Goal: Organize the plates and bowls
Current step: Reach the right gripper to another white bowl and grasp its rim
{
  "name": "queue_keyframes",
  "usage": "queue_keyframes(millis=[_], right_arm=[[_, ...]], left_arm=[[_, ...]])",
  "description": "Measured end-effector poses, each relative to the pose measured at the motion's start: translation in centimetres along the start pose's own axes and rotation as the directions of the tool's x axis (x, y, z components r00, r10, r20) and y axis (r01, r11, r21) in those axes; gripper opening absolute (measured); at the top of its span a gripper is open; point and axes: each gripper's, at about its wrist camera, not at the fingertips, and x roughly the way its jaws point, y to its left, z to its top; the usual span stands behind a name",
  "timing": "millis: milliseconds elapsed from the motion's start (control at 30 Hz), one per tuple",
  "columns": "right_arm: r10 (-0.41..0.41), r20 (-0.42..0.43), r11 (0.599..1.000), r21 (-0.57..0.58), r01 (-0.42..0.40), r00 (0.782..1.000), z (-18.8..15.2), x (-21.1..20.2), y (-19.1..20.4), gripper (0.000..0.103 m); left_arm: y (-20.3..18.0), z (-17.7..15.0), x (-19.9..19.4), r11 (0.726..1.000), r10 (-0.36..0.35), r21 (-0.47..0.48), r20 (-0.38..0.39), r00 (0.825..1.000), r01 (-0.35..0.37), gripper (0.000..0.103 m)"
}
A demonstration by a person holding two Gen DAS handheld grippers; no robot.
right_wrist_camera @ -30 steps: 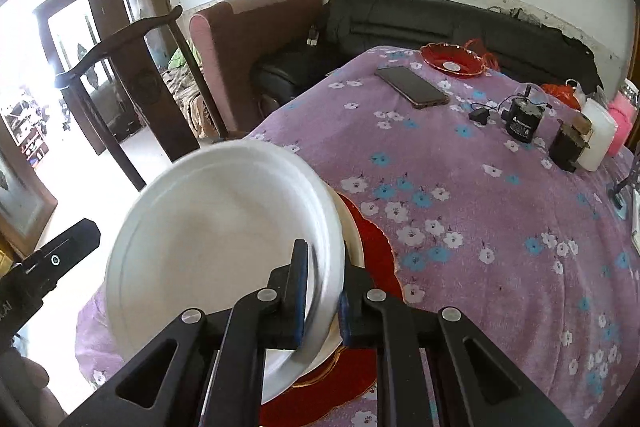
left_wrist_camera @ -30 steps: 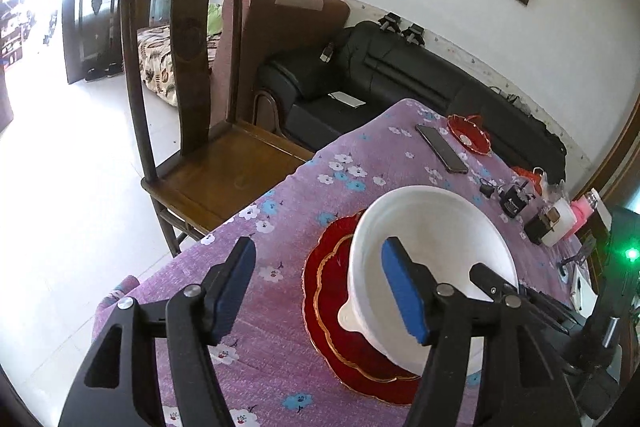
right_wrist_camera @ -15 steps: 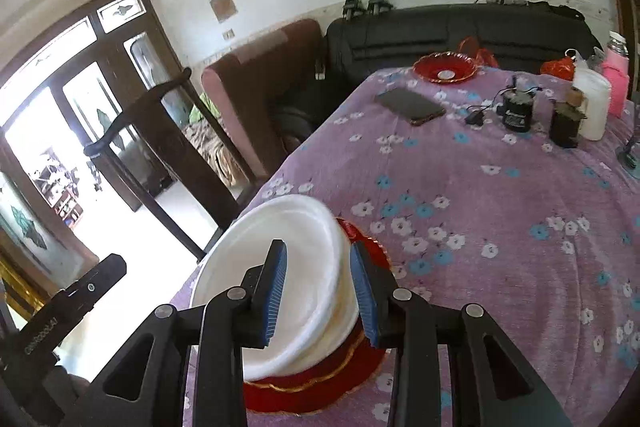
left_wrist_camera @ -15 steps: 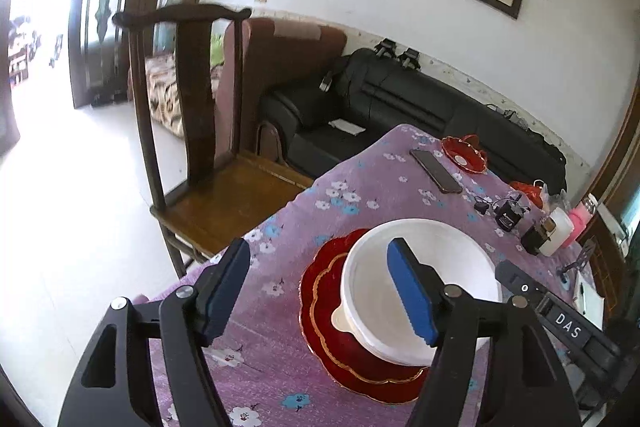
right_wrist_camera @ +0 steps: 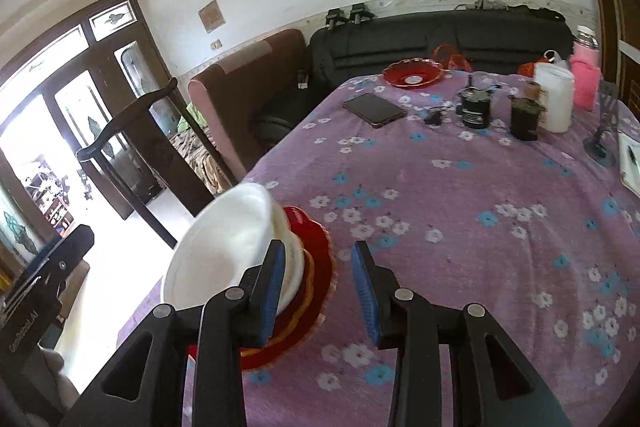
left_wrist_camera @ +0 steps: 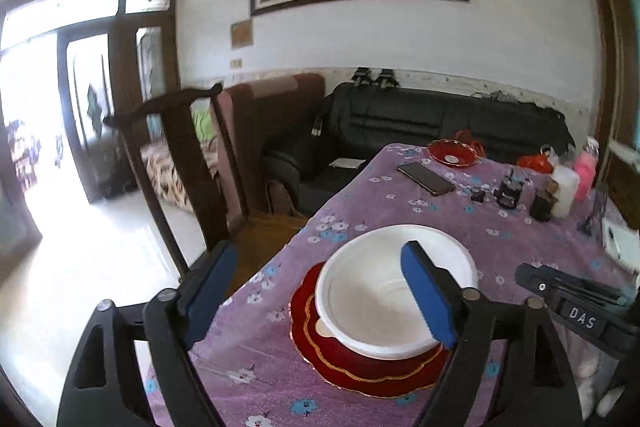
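Observation:
A white bowl (left_wrist_camera: 384,299) sits stacked on a red plate with a gold rim (left_wrist_camera: 360,367) near the table's near left corner. Both also show in the right wrist view, the bowl (right_wrist_camera: 228,251) on the plate (right_wrist_camera: 316,259). My left gripper (left_wrist_camera: 320,295) is open and empty, above and in front of the stack. My right gripper (right_wrist_camera: 320,287) is open and empty, just right of the bowl, its left finger close to the rim. A small red dish (right_wrist_camera: 412,71) stands at the far end of the table.
The table has a purple flowered cloth (right_wrist_camera: 460,211). A phone (right_wrist_camera: 374,109), dark jars (right_wrist_camera: 474,109), a white container (right_wrist_camera: 554,103) and a pink bottle (right_wrist_camera: 586,75) stand at the far side. A wooden chair (left_wrist_camera: 180,171) stands left of the table, a black sofa (left_wrist_camera: 440,123) behind.
My right gripper opened and let go of the white bowl, which now rests level on the red plate. Both grippers drew back and rose away from the stack.

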Motion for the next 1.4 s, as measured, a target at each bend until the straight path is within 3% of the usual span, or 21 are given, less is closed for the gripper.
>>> queue_keyframes(millis=[167,300,500,967,1067,1167,1333,1400], right_arm=[[-0.070,-0.003,0.997,0.012,0.070,0.998,-1.2,-1.6,-3.4,0.038],[-0.107,-0.005,0.990,0.091,0.107,0.994,-1.8,-3.1,-7.3,0.037],[-0.156,0.020,0.968,0.200,0.149,0.988,-2.2,-5.6,-12.4,0.037],[-0.341,0.077,0.869,0.406,0.283,0.937,-4.0,-13.1,-24.0,0.037],[-0.390,0.087,0.844,0.431,0.318,0.917,-4.0,-14.7,-25.9,0.037],[-0.476,0.078,0.782,0.492,0.382,0.876,-4.4,-16.8,-29.2,0.037],[-0.637,-0.019,0.617,0.587,0.524,0.771,-5.2,-19.5,-34.6,0.037],[-0.663,-0.068,0.562,0.613,0.555,0.746,-5.6,-20.1,-36.7,0.037]], left_arm=[[-3.1,-0.5,-0.8,0.995,-0.038,0.096,-0.001,0.999,0.038,0.087],[-4.7,-1.0,-0.7,0.986,-0.087,0.140,-0.035,0.996,0.091,0.087],[-6.6,-1.5,-1.3,0.976,-0.108,0.184,-0.046,0.993,0.115,0.087],[-10.6,-2.2,-1.6,0.949,-0.169,0.254,-0.086,0.982,0.186,0.087],[-11.1,-2.3,-1.5,0.946,-0.180,0.256,-0.094,0.979,0.198,0.087],[-11.1,-2.3,-1.7,0.946,-0.189,0.249,-0.092,0.978,0.207,0.087],[-11.6,-2.5,-1.9,0.938,-0.222,0.250,-0.094,0.971,0.239,0.087],[-12.1,-2.7,-2.0,0.932,-0.237,0.258,-0.098,0.966,0.255,0.087]])
